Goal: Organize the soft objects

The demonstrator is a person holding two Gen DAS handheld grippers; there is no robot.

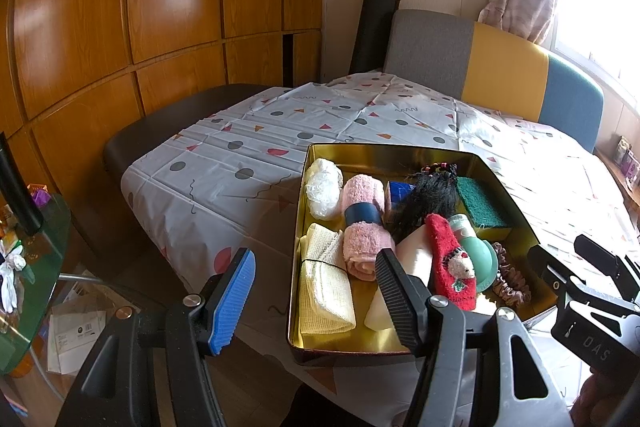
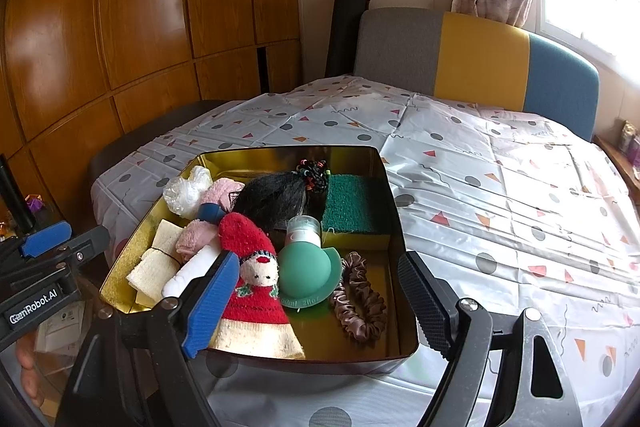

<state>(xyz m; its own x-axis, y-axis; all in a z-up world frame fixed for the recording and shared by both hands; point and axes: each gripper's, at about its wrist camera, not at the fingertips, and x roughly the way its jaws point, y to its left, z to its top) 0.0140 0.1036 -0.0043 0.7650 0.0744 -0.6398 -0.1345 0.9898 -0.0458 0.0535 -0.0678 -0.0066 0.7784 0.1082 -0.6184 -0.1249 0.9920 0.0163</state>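
A gold tin point(image 1: 384, 147) point(image 2: 280, 149) on the patterned tablecloth holds soft things. In it lie a white mesh puff point(image 1: 324, 193), a pink towel roll point(image 1: 362, 227), a yellow cloth point(image 1: 324, 287), black hair point(image 2: 272, 195), a green sponge point(image 2: 352, 205), a red doll sock point(image 2: 256, 279), a green silicone bottle point(image 2: 306, 267) and a brown scrunchie point(image 2: 360, 299). My left gripper point(image 1: 316, 258) hovers open at the tin's near left corner. My right gripper point(image 2: 318, 259) hovers open over the tin's near edge. Neither holds anything.
The tablecloth point(image 2: 500, 187) stretches right of and behind the tin. A grey, yellow and blue chair back point(image 2: 480, 59) stands at the far edge. A dark bench point(image 1: 180, 115) and a wooden wardrobe point(image 1: 120, 7) are left. A cluttered glass side table point(image 1: 36, 267) sits low left.
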